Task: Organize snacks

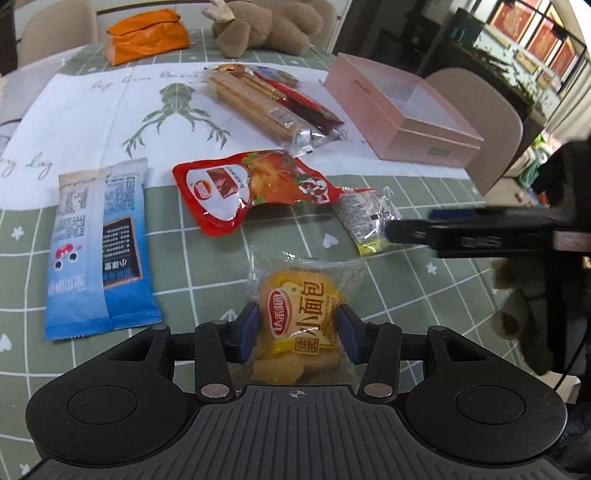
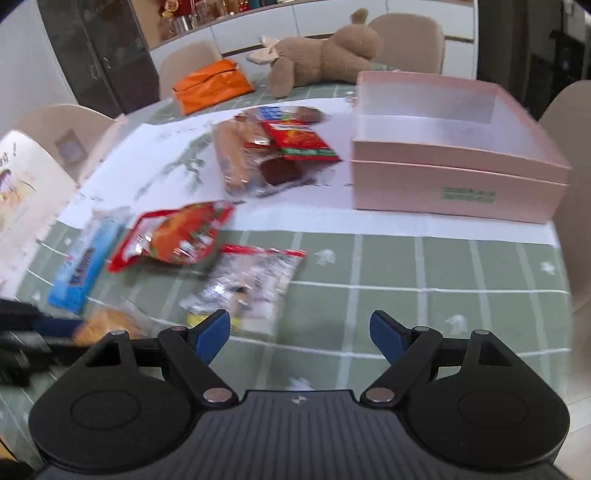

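Note:
My left gripper (image 1: 298, 330) is shut on a small yellow bread packet (image 1: 301, 314), its blue pads pressing both sides just above the green checked tablecloth. My right gripper (image 2: 301, 334) is open and empty, low over the cloth; it also shows in the left wrist view (image 1: 406, 230), beside a clear snack packet (image 1: 364, 218). That packet lies just ahead of the right gripper's left pad in the right wrist view (image 2: 251, 284). A red pouch (image 1: 243, 184), a blue sachet (image 1: 99, 247) and a biscuit pack (image 1: 258, 105) lie on the table. An open pink box (image 2: 458, 166) stands at the right.
A brown plush toy (image 1: 266, 26) and an orange bag (image 1: 146, 35) lie at the table's far side. Beige chairs (image 2: 410, 33) ring the table. A white printed mat (image 1: 92, 122) covers the table's middle. The table edge runs close to the pink box (image 1: 402, 110).

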